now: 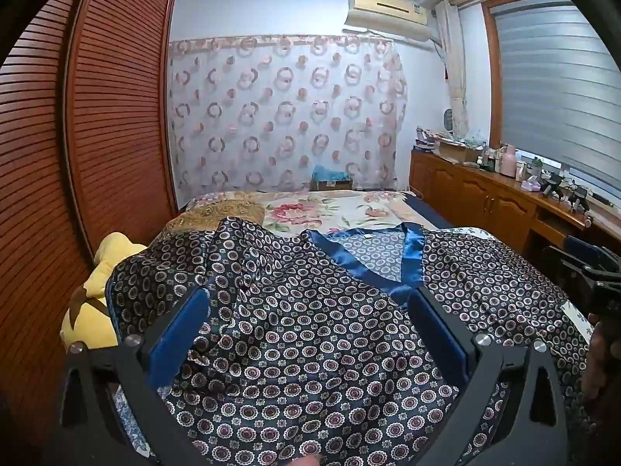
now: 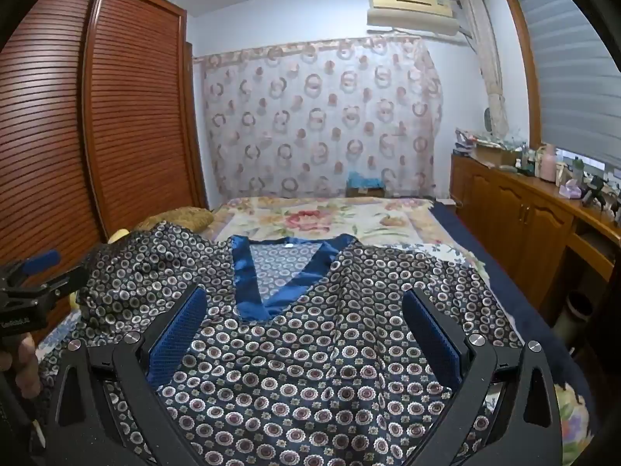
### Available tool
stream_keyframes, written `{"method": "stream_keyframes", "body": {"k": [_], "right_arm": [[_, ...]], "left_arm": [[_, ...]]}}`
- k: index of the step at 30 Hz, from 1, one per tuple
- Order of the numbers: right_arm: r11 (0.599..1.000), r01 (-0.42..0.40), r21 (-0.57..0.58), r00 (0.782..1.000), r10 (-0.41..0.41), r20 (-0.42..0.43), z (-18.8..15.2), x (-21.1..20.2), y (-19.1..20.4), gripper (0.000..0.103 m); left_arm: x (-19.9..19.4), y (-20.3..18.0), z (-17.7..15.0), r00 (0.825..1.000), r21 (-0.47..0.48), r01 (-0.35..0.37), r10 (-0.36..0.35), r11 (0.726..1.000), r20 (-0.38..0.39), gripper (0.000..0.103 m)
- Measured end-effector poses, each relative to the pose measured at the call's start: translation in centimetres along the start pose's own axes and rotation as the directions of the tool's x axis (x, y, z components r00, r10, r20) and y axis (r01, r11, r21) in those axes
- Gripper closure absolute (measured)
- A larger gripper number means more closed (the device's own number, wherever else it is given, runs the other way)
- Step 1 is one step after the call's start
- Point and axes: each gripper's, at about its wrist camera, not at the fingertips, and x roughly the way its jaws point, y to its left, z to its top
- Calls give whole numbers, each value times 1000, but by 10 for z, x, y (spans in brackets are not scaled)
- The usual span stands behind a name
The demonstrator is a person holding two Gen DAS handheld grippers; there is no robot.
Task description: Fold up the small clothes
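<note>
A dark satin top (image 1: 310,334) with a round floral print and a blue V-neck trim (image 1: 388,268) lies spread on the bed, neck pointing away. It also shows in the right wrist view (image 2: 310,349), with the blue trim (image 2: 248,279) ahead. My left gripper (image 1: 308,299) is open, its blue pads wide apart just above the left half of the top. My right gripper (image 2: 304,299) is open above the right half, below the neckline. Neither holds cloth. The top's left sleeve is rumpled.
The bed (image 1: 310,209) has a floral cover. A yellow plush toy (image 1: 93,303) sits at its left edge by the slatted wooden wardrobe (image 1: 97,136). A wooden sideboard (image 1: 485,194) with clutter runs along the right wall under the window.
</note>
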Motion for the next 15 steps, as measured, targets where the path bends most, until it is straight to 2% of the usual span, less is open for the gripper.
{"method": "stream_keyframes", "body": {"k": [15], "right_arm": [[1000,6,-6,1000,-6,4,0,-2,1,0]], "left_arm": [[-2,-1,2,1000,9,-10,10,1000,-1,0]]}}
